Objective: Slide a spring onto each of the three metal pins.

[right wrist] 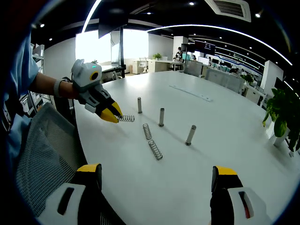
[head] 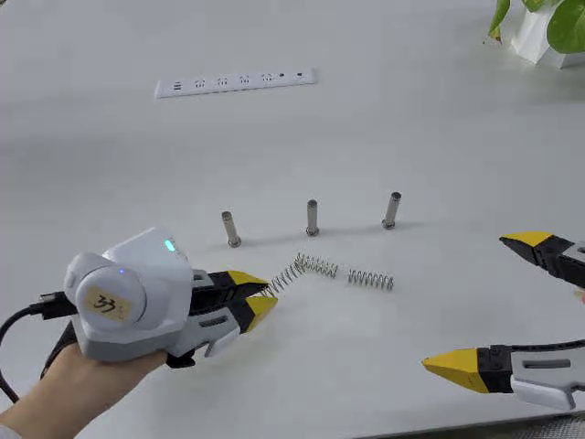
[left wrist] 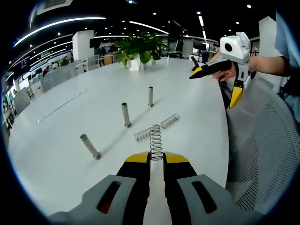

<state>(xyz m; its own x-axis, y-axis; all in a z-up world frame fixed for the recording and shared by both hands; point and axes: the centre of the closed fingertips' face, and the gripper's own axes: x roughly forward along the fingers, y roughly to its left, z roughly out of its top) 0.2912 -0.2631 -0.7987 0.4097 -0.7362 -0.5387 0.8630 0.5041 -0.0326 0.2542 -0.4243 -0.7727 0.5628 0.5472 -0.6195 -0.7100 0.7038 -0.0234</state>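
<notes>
Near end of thin coiled steel spring hidden between yellow jaw tips of left gripper. Right gripper body cut off at head view's right edge. Green-leaved plant in white pot cropped at top corner. Black cable runs off left edge. Markings on flat white power strip too small to read.

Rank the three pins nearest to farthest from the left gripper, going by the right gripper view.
1. Left pin, just past the left gripper and its held spring.
2. Middle pin, centre of the row.
3. Right pin, far end of the row.
</notes>
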